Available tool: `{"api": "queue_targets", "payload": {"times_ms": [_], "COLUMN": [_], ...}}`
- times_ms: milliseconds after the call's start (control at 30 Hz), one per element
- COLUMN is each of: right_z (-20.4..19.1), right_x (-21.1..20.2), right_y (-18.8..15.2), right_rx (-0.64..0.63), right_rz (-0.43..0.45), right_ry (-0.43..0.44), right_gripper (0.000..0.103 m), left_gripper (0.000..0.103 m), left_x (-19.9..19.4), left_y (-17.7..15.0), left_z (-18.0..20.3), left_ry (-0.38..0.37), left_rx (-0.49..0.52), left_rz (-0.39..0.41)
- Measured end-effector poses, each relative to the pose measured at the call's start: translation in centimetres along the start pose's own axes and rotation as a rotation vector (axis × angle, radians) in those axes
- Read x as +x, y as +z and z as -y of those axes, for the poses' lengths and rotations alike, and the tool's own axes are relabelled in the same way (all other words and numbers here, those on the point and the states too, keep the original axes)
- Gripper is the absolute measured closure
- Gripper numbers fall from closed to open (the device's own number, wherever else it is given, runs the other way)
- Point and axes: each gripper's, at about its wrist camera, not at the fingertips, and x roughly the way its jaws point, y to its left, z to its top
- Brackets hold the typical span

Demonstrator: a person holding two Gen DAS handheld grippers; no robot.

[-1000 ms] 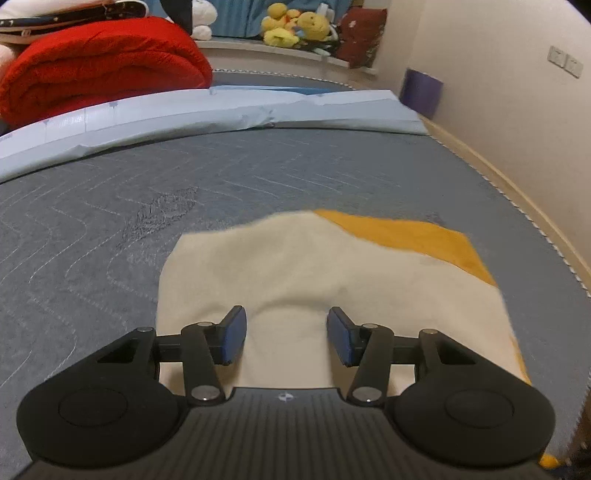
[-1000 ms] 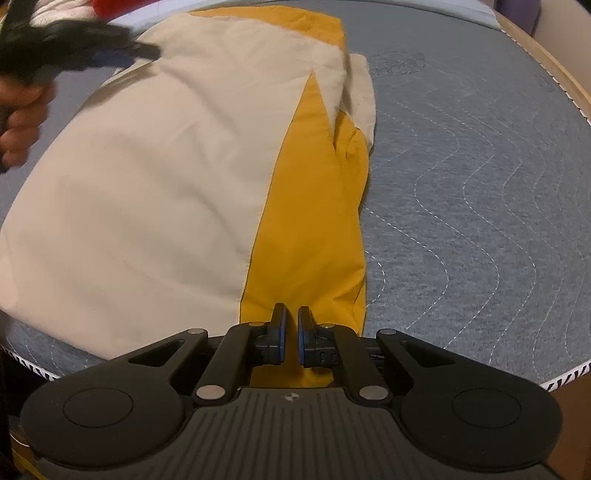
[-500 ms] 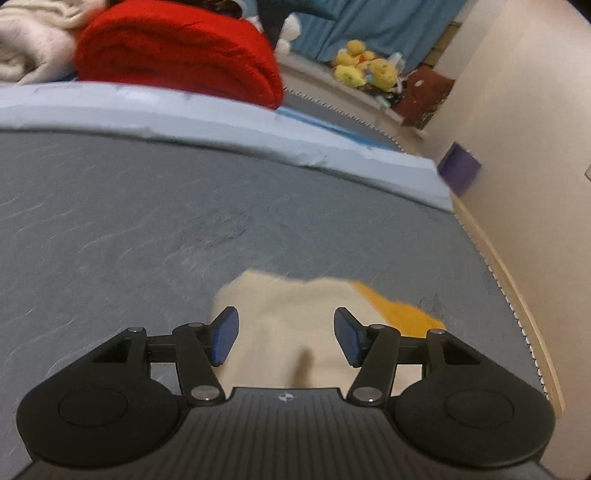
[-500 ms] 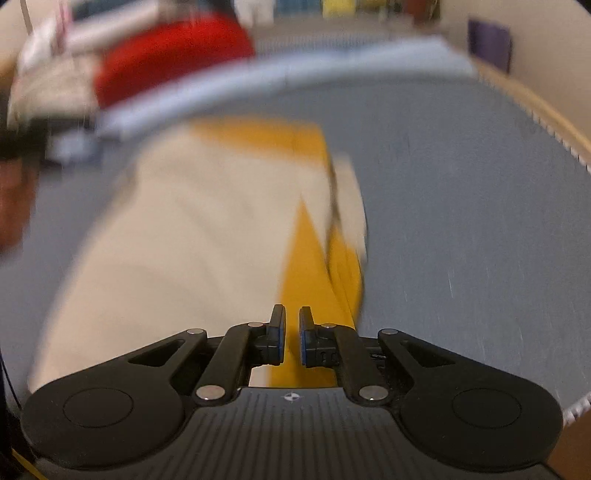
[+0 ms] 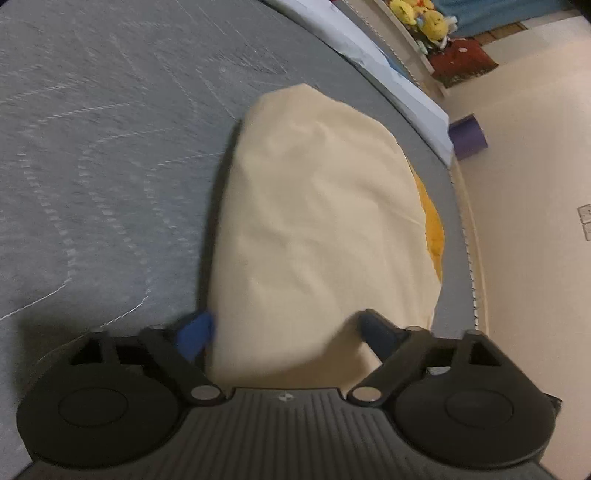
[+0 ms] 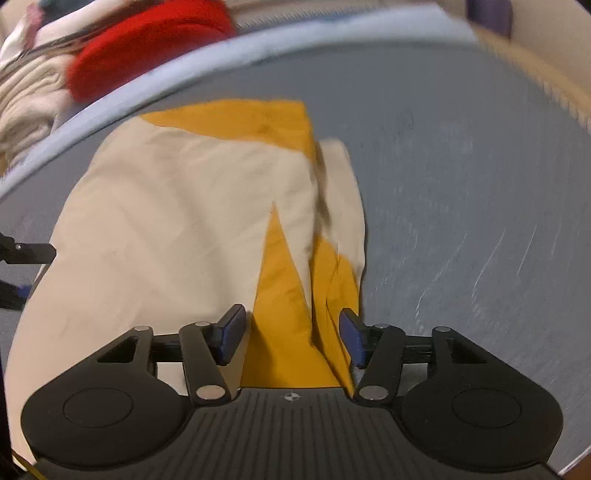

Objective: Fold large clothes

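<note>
A large cream and yellow garment (image 5: pixel 321 206) lies folded on the grey quilted mattress (image 5: pixel 92 147). My left gripper (image 5: pixel 284 332) hovers over its near cream end. Its jaws are opening wide, with cloth lying between the fingers and no pad pressing on it. In the right wrist view the same garment (image 6: pixel 177 206) spreads ahead, with a yellow panel (image 6: pixel 284 295) running toward me. My right gripper (image 6: pixel 291 336) is over that yellow strip. Its jaws are opening and the pads stand clear of the fabric on both sides. The left gripper's fingers (image 6: pixel 22 254) show at the garment's left edge.
A red blanket (image 6: pixel 147 48) and a beige one (image 6: pixel 29 107) are piled beyond a light blue sheet (image 6: pixel 258 44) at the far side. The mattress's stitched edge (image 5: pixel 471 258) runs along a cream wall, past a purple box (image 5: pixel 467 136) and plush toys (image 5: pixel 424 18).
My right gripper, shut at the yellow edge before, has opened and shifted. My left gripper has rolled, swung across the cream cloth and spread its jaws wider.
</note>
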Motion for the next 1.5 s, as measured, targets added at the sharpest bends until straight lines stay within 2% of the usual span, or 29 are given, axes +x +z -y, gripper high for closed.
{"api": "queue_targets", "payload": {"times_ms": [167,200,233,267,333,400,467,500,633,767,833,900,933,1000,1067,1133,1200,1233,1300,1367,1400,1467,1500], "right_z": [2.3,2.5,2.3,2.5,1.9,0.7,-0.3,-0.9,-3.4,-7.2,-9.4,-11.5,-12.3,-13.9,-14.8,-15.2,-15.2,-15.3,-15.3,-15.2,-15.1,-14.9,-14.7], "right_x": [1.0,1.1,1.2,1.5,1.7,1.1,0.6,0.4,0.4,0.9,1.3,2.2,2.6,3.7,4.5,4.9,5.1,4.9,4.6,4.3,4.1,3.7,3.3], "right_y": [0.3,0.3,0.2,0.3,0.4,0.5,0.6,0.8,1.6,3.1,3.8,4.3,4.5,4.6,4.5,4.4,4.4,4.2,4.1,3.9,3.7,3.5,3.4], "right_rx": [0.164,0.182,0.19,0.192,0.175,0.129,0.096,0.081,0.06,0.032,0.008,-0.029,-0.052,-0.109,-0.149,-0.178,-0.164,-0.155,-0.159,-0.155,-0.149,-0.138,-0.134], "right_rz": [-0.031,-0.034,-0.035,-0.034,-0.021,0.007,0.043,0.066,0.116,0.166,0.185,0.18,0.168,0.135,0.106,0.088,0.062,0.06,0.066,0.066,0.071,0.083,0.088], "right_ry": [0.06,0.071,0.078,0.089,0.094,0.07,0.07,0.072,0.093,0.157,0.182,0.191,0.187,0.159,0.143,0.106,0.097,0.096,0.086,0.081,0.073,0.058,0.058], "right_gripper": [0.043,0.045,0.052,0.056,0.078,0.093,0.096,0.097,0.098,0.098,0.098,0.098,0.098,0.098,0.098,0.098,0.098,0.098,0.097,0.096,0.095,0.095,0.095], "left_gripper": [0.009,0.009,0.01,0.015,0.026,0.046,0.059,0.061,0.062,0.061,0.056,0.042,0.039,0.037,0.038,0.038,0.038,0.038,0.027,0.028,0.035,0.035,0.034], "left_x": [2.9,3.2,3.4,3.5,3.3,2.7,1.5,0.8,-2.4,-5.7,-6.9,-7.8,-8.3,-9.2,-11.1,-12.4,-12.4,-11.8,-10.6,-11.0,-12.1,-13.9,-14.1], "left_y": [0.1,0.1,0.2,0.1,0.7,0.8,1.1,1.3,2.7,4.9,6.1,7.3,7.6,7.8,7.7,6.8,5.2,4.1,1.8,0.7,0.1,-1.6,-2.8], "left_z": [-1.9,-1.8,-1.5,-1.2,-0.4,0.7,1.9,2.5,3.6,1.6,-0.1,-2.0,-3.1,-4.8,-5.9,-5.4,-4.8,-4.5,-4.1,-3.4,-2.7,-0.6,0.2], "left_ry": [-0.088,-0.093,-0.095,-0.091,-0.076,-0.059,-0.062,-0.063,-0.036,0.01,0.036,0.103,0.148,0.246,0.267,0.224,0.206,0.226,0.302,0.362,0.355,0.297,0.278], "left_rx": [-0.094,-0.085,-0.068,-0.05,-0.02,0.027,0.068,0.094,0.17,0.162,0.141,0.101,0.077,0.04,0.04,0.089,0.172,0.23,0.355,0.388,0.381,0.456,0.518], "left_rz": [-0.023,-0.018,-0.012,-0.002,0.018,0.035,0.067,0.086,0.171,0.235,0.236,0.23,0.229,0.224,0.246,0.233,0.153,0.096,0.031,0.049,0.073,0.125,0.124]}}
